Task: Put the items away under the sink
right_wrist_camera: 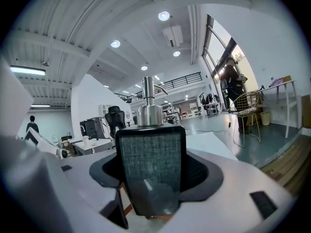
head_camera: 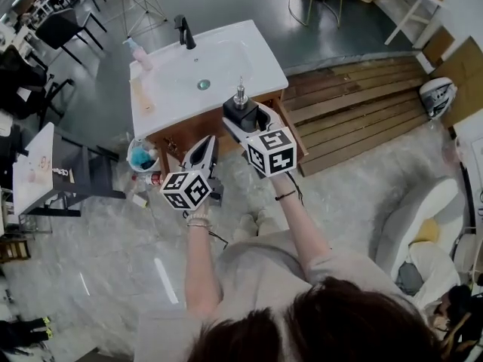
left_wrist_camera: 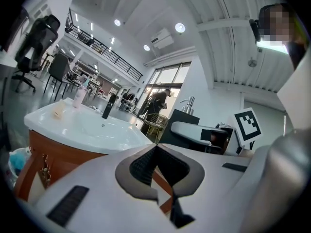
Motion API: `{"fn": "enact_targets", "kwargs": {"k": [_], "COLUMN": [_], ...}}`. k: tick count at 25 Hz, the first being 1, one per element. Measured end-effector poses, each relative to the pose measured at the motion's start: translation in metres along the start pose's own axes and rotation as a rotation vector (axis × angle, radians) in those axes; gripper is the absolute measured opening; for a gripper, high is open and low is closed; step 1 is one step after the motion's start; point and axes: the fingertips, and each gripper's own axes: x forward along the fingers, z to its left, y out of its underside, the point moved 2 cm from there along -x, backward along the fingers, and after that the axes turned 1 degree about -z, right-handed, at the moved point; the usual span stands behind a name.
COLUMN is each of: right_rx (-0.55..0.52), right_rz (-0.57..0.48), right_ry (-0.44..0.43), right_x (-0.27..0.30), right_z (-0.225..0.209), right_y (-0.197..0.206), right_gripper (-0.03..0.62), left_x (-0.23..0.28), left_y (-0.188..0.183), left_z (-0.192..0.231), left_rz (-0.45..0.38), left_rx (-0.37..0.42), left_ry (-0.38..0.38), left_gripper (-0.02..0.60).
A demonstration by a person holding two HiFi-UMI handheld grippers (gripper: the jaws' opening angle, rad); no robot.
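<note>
A black soap dispenser bottle (head_camera: 240, 108) with a silver pump stands upright between the jaws of my right gripper (head_camera: 246, 121), which is shut on it. The bottle (right_wrist_camera: 150, 154) fills the middle of the right gripper view. My left gripper (head_camera: 204, 146) hangs lower and to the left, shut with nothing in it; its pads (left_wrist_camera: 146, 161) meet. Both point at the wooden sink cabinet (head_camera: 187, 133) under the white basin (head_camera: 226, 55). The left gripper view shows the basin (left_wrist_camera: 87, 125) at left and the held bottle (left_wrist_camera: 183, 121) at right.
A black faucet (head_camera: 183, 31), a pink bottle (head_camera: 138, 51) and a small yellowish item (head_camera: 142, 93) are on the sink top. A blue bucket (head_camera: 142, 157) with items stands left of the cabinet. Wooden decking (head_camera: 355, 104) lies to the right, a white armchair (head_camera: 423, 217) nearer.
</note>
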Motion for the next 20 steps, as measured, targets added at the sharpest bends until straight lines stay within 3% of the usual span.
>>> {"fn": "enact_targets", "kwargs": {"k": [10, 16, 20], "right_rx": [-0.013, -0.013, 0.004], "right_rz": [0.062, 0.019, 0.032], "right_ry": [0.003, -0.002, -0.014], "right_x": [0.032, 0.059, 0.061], "right_z": [-0.010, -0.034, -0.037], "right_y": [0.040, 0.059, 0.091], "right_gripper": [0.325, 0.325, 0.325], "left_x": [0.023, 0.046, 0.049], "left_y": [0.033, 0.047, 0.078], "left_z": [0.042, 0.078, 0.093], "left_rz": [0.143, 0.158, 0.190], "left_rx": [0.052, 0.084, 0.061], "left_ry": [0.007, -0.008, -0.010], "left_gripper": [0.002, 0.000, 0.001]}}
